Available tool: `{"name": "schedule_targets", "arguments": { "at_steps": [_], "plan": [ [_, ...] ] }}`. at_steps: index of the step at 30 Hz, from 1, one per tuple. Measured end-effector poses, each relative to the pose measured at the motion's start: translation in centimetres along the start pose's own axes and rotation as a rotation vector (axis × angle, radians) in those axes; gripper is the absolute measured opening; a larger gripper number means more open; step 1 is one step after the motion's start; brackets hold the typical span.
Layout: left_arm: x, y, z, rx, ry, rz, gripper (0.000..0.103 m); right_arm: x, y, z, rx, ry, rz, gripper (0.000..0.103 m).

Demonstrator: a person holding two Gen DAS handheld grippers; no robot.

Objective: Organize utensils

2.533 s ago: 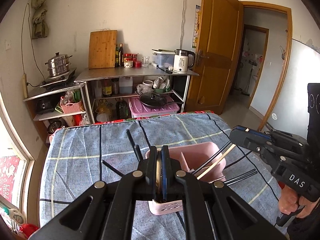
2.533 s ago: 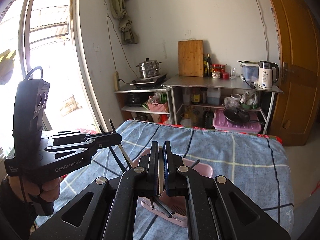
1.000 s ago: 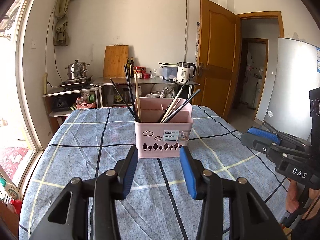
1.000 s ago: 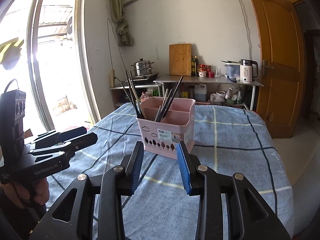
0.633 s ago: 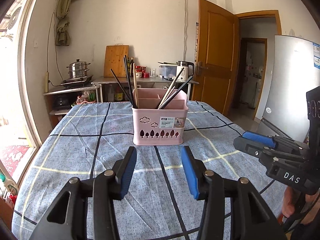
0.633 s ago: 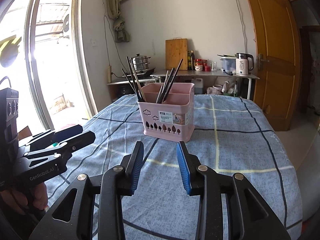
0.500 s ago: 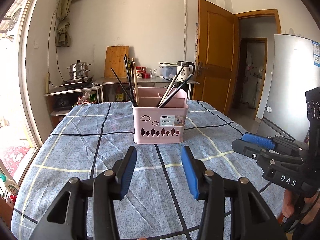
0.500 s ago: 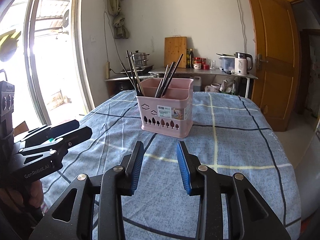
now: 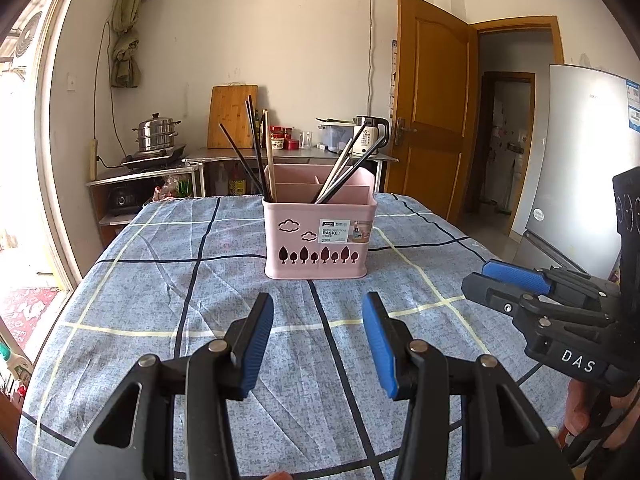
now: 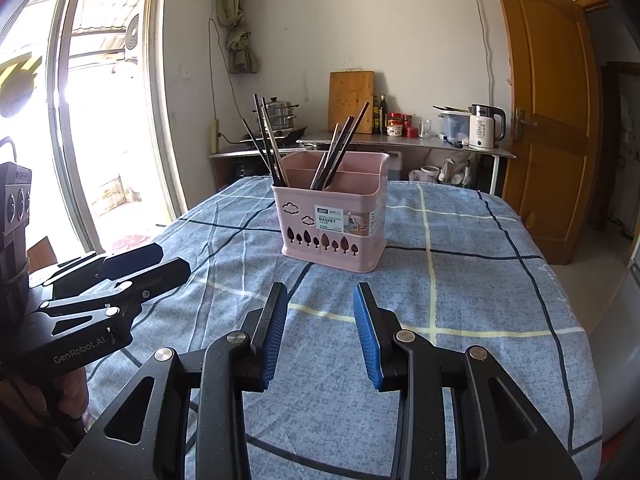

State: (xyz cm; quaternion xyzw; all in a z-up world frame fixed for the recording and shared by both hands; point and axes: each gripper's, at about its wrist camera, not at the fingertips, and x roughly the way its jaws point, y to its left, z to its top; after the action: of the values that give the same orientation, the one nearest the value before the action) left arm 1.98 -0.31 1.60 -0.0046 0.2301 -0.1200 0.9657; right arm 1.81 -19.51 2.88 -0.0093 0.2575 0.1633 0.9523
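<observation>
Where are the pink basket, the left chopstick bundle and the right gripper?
pink basket (image 9: 316, 248), left wrist view, front wall.
left chopstick bundle (image 9: 256, 152), left wrist view, dark shaft.
right gripper (image 10: 320, 334), right wrist view, between fingertips.

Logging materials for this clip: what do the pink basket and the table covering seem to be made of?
Pink basket: likely moulded plastic, matte, with clean tree-shaped cutouts and a stuck-on label. Table covering: woven fabric, blue-grey with checked lines, showing soft creases.
</observation>
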Motion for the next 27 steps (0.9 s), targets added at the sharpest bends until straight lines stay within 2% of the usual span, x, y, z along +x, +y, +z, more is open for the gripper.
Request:
{"name": "schedule_targets", "arguments": {
  "at_steps": [27],
  "plan": [
    [0.04,0.10,-0.01,-0.004,0.007,0.014,0.048,-0.06,0.36,-0.01,-0.003,0.011,0.007,0.035]
  ]
}}
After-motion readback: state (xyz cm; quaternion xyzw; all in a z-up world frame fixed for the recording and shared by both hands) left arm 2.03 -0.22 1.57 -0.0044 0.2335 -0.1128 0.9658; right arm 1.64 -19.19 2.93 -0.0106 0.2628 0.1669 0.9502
